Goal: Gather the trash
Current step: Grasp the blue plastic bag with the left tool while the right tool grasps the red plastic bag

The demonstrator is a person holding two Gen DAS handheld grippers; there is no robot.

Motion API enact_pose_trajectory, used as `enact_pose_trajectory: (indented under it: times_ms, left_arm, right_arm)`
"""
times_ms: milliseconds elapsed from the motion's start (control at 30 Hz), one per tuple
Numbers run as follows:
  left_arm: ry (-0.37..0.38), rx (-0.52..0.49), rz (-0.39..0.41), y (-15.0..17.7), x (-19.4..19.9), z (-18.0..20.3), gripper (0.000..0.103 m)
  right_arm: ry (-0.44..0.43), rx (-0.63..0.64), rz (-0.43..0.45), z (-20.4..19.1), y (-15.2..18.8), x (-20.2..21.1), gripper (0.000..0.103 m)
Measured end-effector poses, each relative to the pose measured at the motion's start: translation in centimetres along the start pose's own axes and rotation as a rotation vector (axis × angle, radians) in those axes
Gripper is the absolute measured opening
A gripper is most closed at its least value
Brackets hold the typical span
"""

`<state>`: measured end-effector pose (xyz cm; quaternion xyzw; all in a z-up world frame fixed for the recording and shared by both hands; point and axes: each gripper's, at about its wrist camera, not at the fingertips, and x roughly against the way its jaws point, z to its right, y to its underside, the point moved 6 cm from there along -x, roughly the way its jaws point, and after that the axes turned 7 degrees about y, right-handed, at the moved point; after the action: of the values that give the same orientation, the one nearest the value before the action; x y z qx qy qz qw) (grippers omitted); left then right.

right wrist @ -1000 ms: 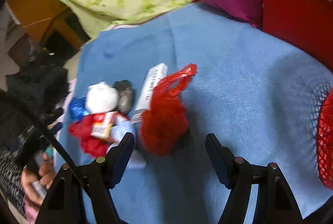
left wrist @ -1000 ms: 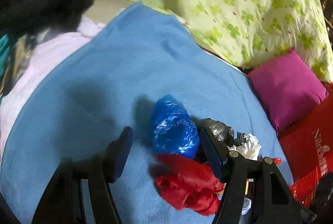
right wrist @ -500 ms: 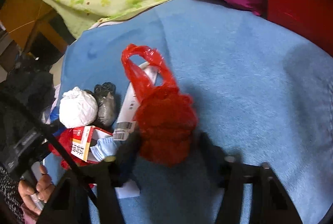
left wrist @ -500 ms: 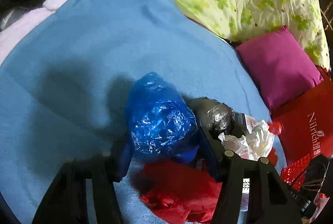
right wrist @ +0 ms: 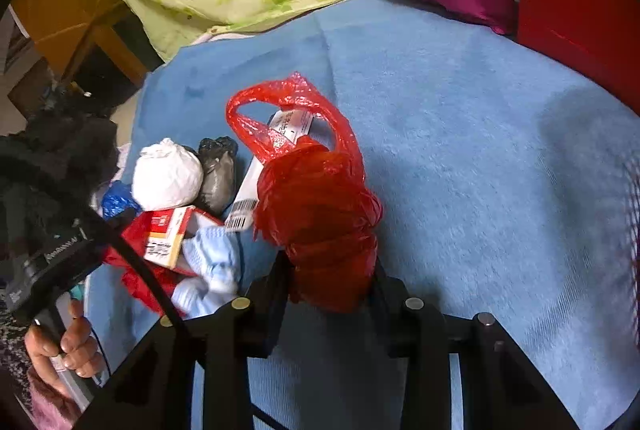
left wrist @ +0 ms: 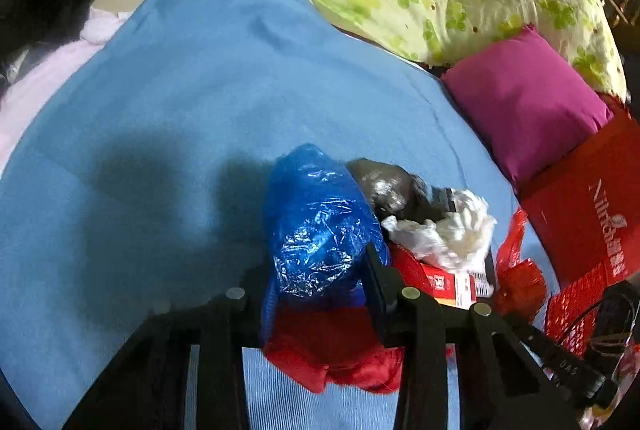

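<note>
Left wrist view: left gripper [left wrist: 320, 270] has just closed on the blue bag [left wrist: 320, 226]; right gripper [right wrist: 330, 282] has just closed, pinching the red bag [right wrist: 320, 218]. Slick plastic could slip out when lifted.

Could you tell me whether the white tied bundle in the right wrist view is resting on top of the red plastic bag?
No, the white tied bundle sits apart from the red plastic bag, beside a grey bundle.
</note>
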<state>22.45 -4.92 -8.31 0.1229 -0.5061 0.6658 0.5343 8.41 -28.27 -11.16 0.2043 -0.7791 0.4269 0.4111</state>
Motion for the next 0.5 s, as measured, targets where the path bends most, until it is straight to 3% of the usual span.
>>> enact_pose_trajectory:
  times_ms: [233,400,500]
  left_arm:
    - [-0.030,-0.091,0.037,2.6,3.5,2.7,0.039]
    - [-0.029,-0.057,0.120,5.1,6.9,4.2,0.039]
    - [0.009,-0.062,0.172,6.2,9.3,5.7,0.039]
  right_arm:
    - [-0.079,-0.033,0.009,2.2,2.0,2.7,0.038]
    - [-0.110,-0.016,0.031,2.8,3.0,4.7,0.038]
    - [-0.134,0.000,0.052,2.9,3.4,6.4,0.038]
